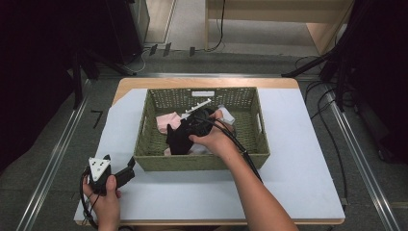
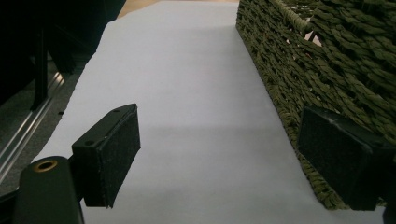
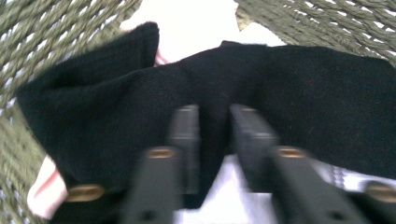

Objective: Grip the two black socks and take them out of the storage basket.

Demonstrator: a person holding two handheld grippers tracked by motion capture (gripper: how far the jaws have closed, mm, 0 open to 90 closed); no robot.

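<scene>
Looking down from the high view, a green woven basket (image 1: 250, 144) stands on a pale sheet (image 1: 298, 173) that covers the surface. The right claw (image 1: 185, 129) reaches into the basket from the near side, with the person's right hand (image 1: 215, 138) over its body and its cable trailing back over the near rim. A black cloth (image 1: 178, 138) hangs at its tip, lying on pink cloth (image 1: 168, 120) and white cloth (image 1: 227, 115) on the basket floor. The near wall of the basket stands between the person and the pile. The left claw (image 1: 129, 168) rests on the sheet just outside the basket's near left corner, held by the left hand (image 1: 103, 195).

From the left gripper view, the left claw (image 2: 219, 154) stands wide apart with nothing but bare sheet (image 2: 187, 93) between its pads. One pad sits close against the basket's woven wall (image 2: 289, 79); whether it touches cannot be told.

From the right gripper view, which is blurred, the right claw (image 3: 212, 126) is nearly closed, pinching a fold of the black cloth (image 3: 116, 112) between its pads. Basket weave (image 3: 46, 28) crowds in at both upper corners, white cloth (image 3: 187, 23) shows behind, and a pink edge (image 3: 44, 186) peeks out beneath the black cloth.
</scene>
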